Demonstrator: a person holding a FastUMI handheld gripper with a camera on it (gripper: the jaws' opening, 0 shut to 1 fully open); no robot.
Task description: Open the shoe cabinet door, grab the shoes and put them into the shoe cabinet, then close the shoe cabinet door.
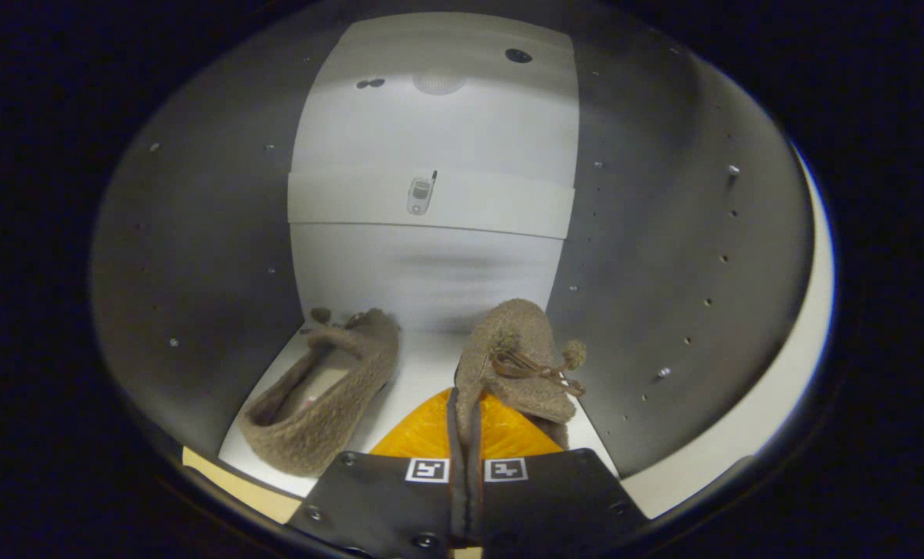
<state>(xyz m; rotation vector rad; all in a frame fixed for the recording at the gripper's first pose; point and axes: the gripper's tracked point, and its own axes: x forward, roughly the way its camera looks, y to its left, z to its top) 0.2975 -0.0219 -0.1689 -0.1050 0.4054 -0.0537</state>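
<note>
The view looks into the open shoe cabinet [431,256], whose white back panel rises ahead between two grey side walls [198,256] dotted with rows of small peg holes. A white shelf [431,206] crosses the back about halfway up, and a small metal fitting sits on its front edge. The white cabinet floor [419,373] carries both shoes.

The left shoe [318,396], a fuzzy brown slipper, lies on that floor just ahead and to the left of the gripper [466,466], tipped onto its side so its opening faces toward the left wall, heel nearest the camera. Nothing touches it.

The right shoe [512,365], of the same fuzzy brown with a cord bow and pom-poms on top, stands with its toe up toward the back panel. Its heel edge runs straight down into the narrow slit between the jaws, which are clenched on that rim of fabric from both sides. This shoe sits close to the right side wall, well apart from its mate.
</note>
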